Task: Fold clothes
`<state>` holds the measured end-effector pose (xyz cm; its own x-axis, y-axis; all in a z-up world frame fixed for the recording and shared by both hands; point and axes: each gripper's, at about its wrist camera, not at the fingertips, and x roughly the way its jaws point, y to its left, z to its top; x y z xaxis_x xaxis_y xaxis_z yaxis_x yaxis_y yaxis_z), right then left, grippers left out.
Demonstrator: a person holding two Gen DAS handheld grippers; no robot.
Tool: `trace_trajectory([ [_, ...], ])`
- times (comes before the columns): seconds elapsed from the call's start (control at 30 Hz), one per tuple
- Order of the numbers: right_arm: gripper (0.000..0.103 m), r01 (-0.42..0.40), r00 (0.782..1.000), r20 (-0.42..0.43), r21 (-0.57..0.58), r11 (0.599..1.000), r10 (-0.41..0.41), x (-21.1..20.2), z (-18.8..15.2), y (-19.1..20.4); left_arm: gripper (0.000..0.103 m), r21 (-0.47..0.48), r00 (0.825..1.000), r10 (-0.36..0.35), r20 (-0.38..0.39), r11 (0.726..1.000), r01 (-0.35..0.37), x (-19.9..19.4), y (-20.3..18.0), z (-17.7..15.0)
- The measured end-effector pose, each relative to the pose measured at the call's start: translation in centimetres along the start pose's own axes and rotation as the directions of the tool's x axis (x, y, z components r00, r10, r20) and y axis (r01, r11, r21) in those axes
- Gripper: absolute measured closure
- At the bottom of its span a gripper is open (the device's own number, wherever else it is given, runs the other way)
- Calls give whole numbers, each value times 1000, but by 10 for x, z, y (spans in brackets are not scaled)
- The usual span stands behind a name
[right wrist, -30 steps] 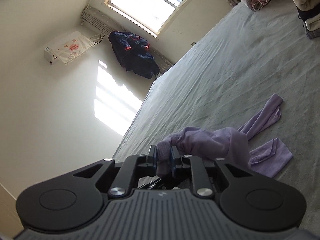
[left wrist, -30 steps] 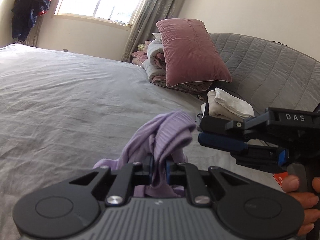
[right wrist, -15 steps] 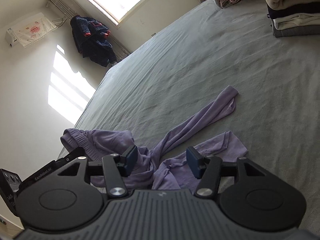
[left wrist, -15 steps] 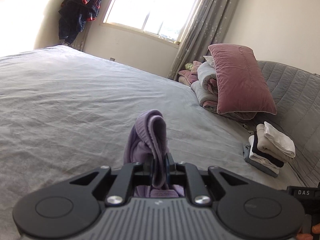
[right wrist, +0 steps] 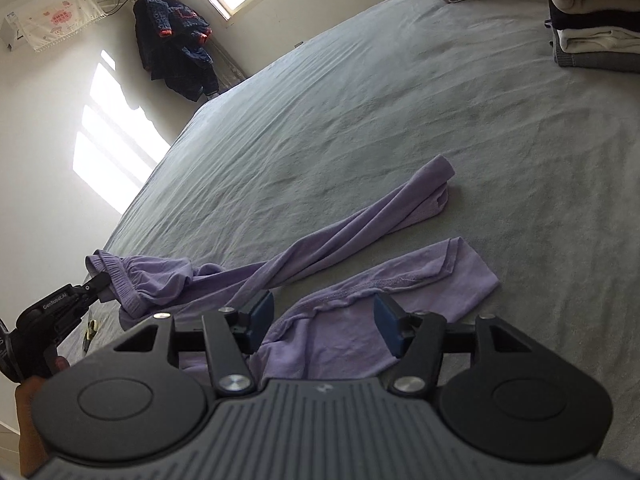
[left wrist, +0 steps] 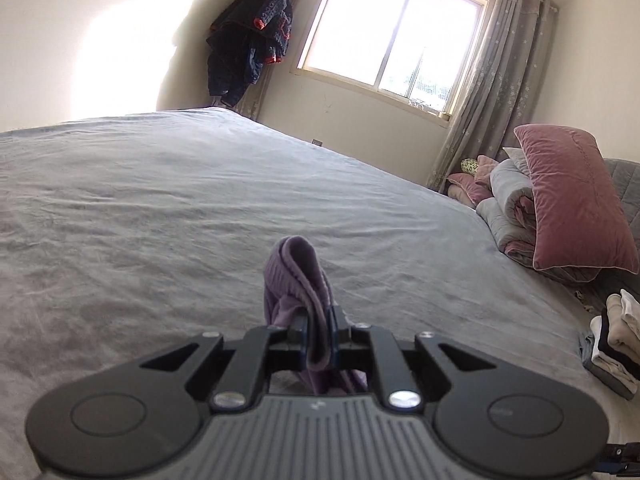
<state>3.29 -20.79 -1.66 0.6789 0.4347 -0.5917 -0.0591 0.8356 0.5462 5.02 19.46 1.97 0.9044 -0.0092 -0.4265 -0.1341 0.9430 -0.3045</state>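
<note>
The left tongs (left wrist: 319,334) are clamped on the ribbed waistband of the purple trousers (right wrist: 332,256), a fold of which stands up between the pads at lower centre of the left wrist view. In the right wrist view the same tongs appear at the left edge, gripping that waistband, with a hand (right wrist: 30,404) below them. The right tongs (right wrist: 322,320) stand apart over the trousers, holding nothing; purple cloth lies beneath the gap. The trousers lie on the grey bed (right wrist: 400,92), with the waistband at left and the two legs running toward centre right. A stack of folded clothes (right wrist: 596,20) sits at upper right. A pink pillow (left wrist: 572,200) leans at the right of the left wrist view.
</note>
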Motion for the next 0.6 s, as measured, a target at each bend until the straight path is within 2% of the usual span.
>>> trace_trajectory([
  [0.13,43,23,1000,-13,-18,1000,-23,5,-2,0,93,-59,997,76,4,995,-75,12,21,-3],
  [0.23,43,33,999,-19,-32,999,-34,8,-6,3,93,-130,993,117,-21,984,-119,21,39,-7],
  [0.4,43,50,998,-21,-92,994,-52,16,-12,22,89,-240,994,60,-89,968,-80,33,58,-11],
  [0.43,43,42,999,-22,-110,993,-45,19,-14,30,80,-250,995,42,-96,966,-65,33,62,-13],
  [0.5,43,15,999,-30,-146,989,-20,25,-17,46,68,-272,994,10,-106,962,-38,34,68,-15],
  [0.6,43,-20,999,-53,-222,975,9,42,-23,77,68,-311,992,-21,-125,950,-19,37,79,-17],
])
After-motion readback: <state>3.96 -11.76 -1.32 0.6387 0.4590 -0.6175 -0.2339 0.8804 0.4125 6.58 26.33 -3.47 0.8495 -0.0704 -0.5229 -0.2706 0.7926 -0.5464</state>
